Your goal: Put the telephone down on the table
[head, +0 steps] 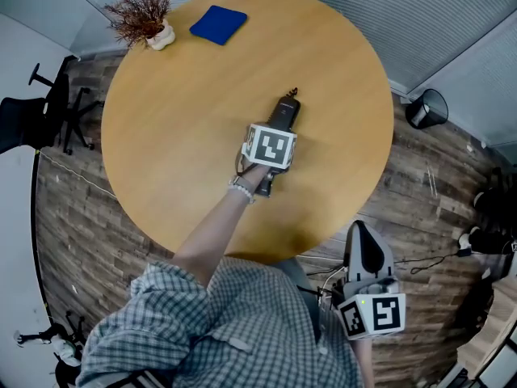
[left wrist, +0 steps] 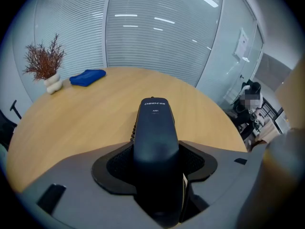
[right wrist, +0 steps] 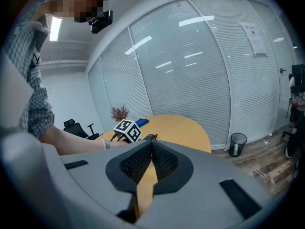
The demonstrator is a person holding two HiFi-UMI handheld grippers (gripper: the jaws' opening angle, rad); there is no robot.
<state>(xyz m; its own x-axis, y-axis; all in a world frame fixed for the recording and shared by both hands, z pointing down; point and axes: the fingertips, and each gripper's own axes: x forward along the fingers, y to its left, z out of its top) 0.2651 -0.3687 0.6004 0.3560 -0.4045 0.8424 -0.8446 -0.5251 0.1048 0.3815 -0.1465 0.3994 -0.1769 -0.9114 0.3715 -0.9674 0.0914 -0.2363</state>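
Clasping telephone [left wrist: 155, 123], left hand-held gripper [left wrist: 156, 165]; potted twigs [left wrist: 45, 66].

A dried plant [head: 144, 16] in a white pot is seen near a folded blue cloth [head: 218, 24]. A black bin [head: 426, 109] is set on the wooden floor [head: 73, 217] beside the blinds [head: 452, 23]; an office chair [head: 32, 120] is parked opposite.
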